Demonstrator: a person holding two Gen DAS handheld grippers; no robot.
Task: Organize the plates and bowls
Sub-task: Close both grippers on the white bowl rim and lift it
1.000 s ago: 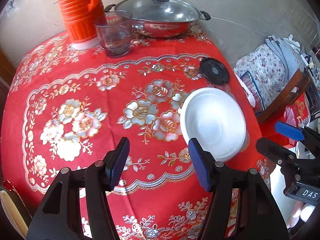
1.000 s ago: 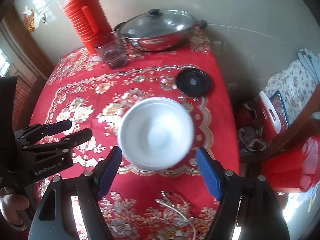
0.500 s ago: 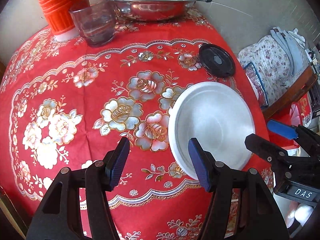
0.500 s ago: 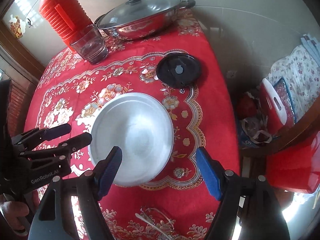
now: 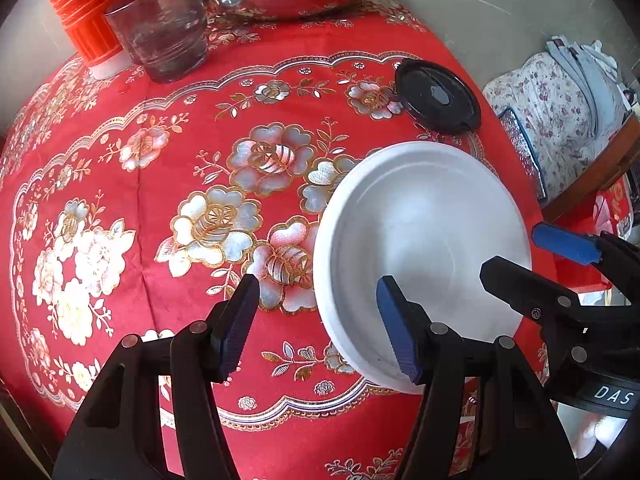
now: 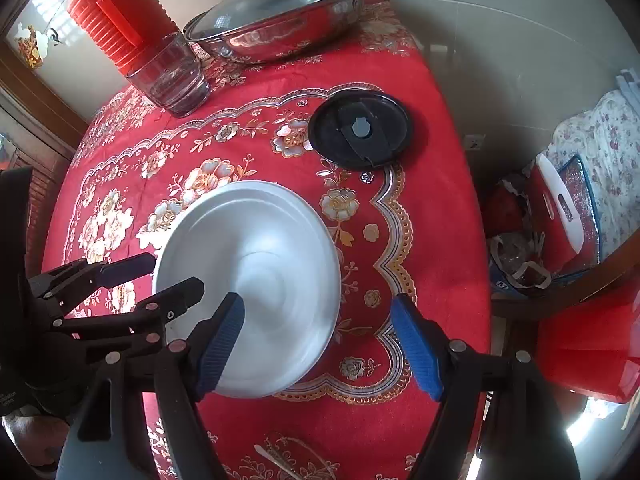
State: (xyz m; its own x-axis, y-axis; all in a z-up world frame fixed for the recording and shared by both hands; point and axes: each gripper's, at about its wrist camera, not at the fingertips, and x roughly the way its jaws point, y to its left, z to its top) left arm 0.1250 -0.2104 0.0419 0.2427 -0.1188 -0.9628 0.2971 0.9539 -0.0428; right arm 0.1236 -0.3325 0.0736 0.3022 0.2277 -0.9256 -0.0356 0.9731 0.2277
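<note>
A white plate point(image 5: 424, 248) lies flat on the red flowered tablecloth point(image 5: 160, 184) near the table's right edge; it also shows in the right wrist view point(image 6: 256, 280). My left gripper point(image 5: 316, 324) is open and empty, its right finger over the plate's near-left rim. My right gripper point(image 6: 320, 340) is open and empty, its left finger over the plate's near edge. It shows in the left wrist view point(image 5: 532, 256) at the plate's right. The left gripper shows in the right wrist view point(image 6: 168, 276) at the plate's left rim.
A black round lid point(image 6: 360, 136) lies beyond the plate. A glass tumbler point(image 6: 172, 76), an orange ribbed jug point(image 6: 112, 16) and a lidded steel pan point(image 6: 288, 20) stand at the back. A chair with flowered cloth point(image 5: 560, 100) is off the right edge.
Both grippers have moved forward and down toward the plate, which now looms larger. Each gripper's inner finger now overlaps the plate's rim. Both stay open.
</note>
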